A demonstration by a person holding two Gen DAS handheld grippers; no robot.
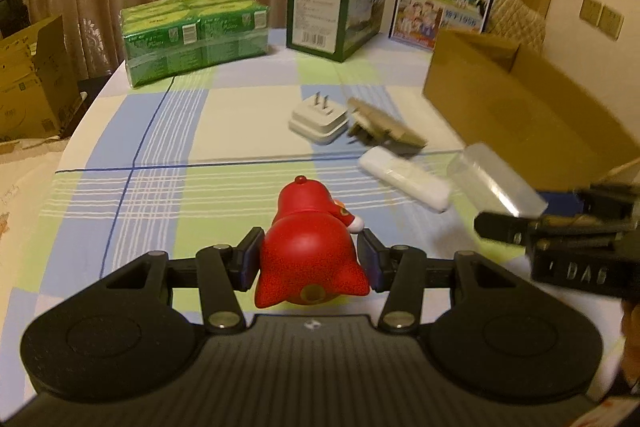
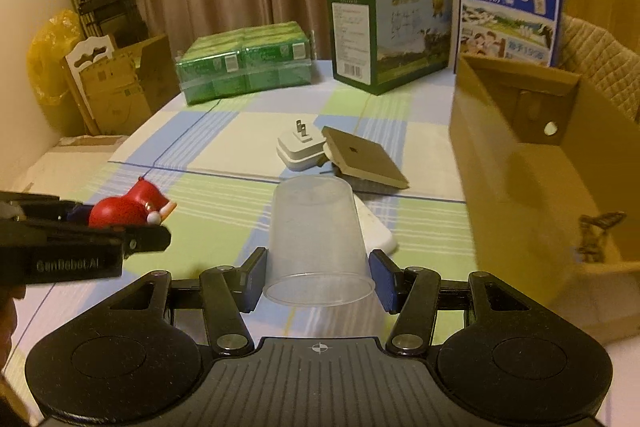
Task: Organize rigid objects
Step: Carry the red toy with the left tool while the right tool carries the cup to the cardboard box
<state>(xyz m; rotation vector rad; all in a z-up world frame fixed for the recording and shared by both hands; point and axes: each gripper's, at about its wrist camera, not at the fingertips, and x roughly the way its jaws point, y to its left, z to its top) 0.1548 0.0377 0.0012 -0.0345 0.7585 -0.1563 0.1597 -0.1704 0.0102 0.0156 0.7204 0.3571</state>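
red figurine (sideways) — left hand-held gripper

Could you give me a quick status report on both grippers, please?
Left gripper shut on red figurine. Right gripper shut on clear cup. Cardboard box open at right; nothing blocking.

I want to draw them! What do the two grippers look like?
Both are black. The left gripper and right gripper each have blue pads, silver bolts, a ribbed base and two round bumps. White letters mark their sides. No cables or sleeves show.
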